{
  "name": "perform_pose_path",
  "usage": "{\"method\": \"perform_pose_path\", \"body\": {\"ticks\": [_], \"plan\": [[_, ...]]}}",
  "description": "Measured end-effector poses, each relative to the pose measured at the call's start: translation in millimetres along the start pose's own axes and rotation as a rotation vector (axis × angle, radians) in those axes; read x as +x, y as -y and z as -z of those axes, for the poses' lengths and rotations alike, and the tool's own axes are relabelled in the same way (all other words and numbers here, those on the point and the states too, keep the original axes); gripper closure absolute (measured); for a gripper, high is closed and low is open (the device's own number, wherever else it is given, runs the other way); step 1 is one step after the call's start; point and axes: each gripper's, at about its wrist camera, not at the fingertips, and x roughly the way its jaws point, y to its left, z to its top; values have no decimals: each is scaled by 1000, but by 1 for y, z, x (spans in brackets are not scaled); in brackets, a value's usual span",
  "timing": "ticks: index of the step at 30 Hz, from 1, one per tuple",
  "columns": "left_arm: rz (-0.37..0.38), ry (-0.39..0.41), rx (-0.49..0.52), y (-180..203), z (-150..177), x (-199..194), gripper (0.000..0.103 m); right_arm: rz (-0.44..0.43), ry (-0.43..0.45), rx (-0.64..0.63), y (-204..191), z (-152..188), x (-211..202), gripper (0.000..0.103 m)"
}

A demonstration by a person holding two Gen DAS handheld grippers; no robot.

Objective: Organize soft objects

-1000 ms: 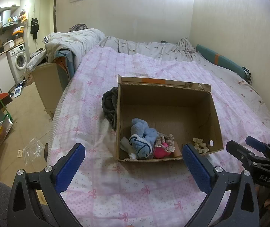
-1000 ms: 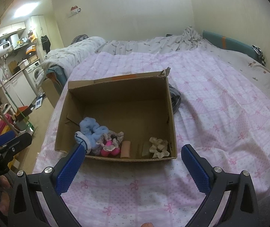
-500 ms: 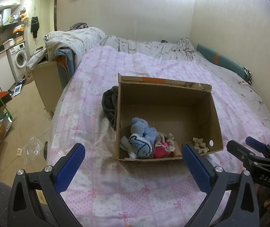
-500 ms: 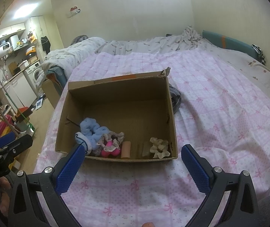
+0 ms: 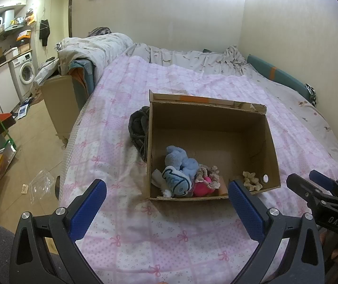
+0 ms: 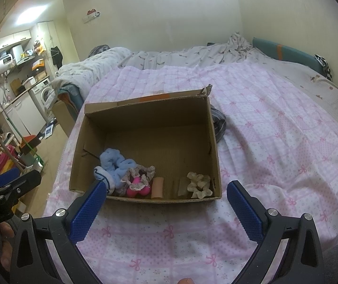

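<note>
the left gripper (image 5: 166, 203) hovers over the near edge of the bed, jaws spread wide, nothing between its blue pads (image 5: 87, 209). the cardboard box (image 6: 145, 120) sits open on the pink patterned bedspread (image 6: 275, 146), just beyond both grippers.

contents of the box, left to right, all along the near wall:
- a blue-and-white sock (image 6: 103, 177) in the near left corner.
- a light blue plush item (image 6: 114, 163) touching the sock, slightly further in.
- a pink item with lace trim (image 6: 138, 185) touching the plush item.
- a small peach-coloured roll (image 6: 157, 187) just beside the pink item.
- a beige scrunchie (image 6: 199, 184) near the right wall, apart from the roll.

the rest of the box floor is bare cardboard. a dark bundle of fabric (image 6: 218, 123) lies on the bedspread, touching the outside of the box on its right wall in the right wrist view.

the right gripper (image 6: 165, 204) hovers in front of the box's near wall, jaws spread wide, gripping nothing. in the left wrist view it (image 5: 315, 182) appears at the far right, beside the box's near right corner.

a washing machine (image 5: 25, 72) stands in the room's far left area.
</note>
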Motion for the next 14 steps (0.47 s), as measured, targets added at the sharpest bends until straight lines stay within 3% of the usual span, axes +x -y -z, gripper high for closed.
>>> {"method": "perform_pose_path", "body": {"ticks": [14], "plan": [[9, -8, -11, -1, 5, 0, 0, -1, 1, 0, 0, 0, 0, 0]]}}
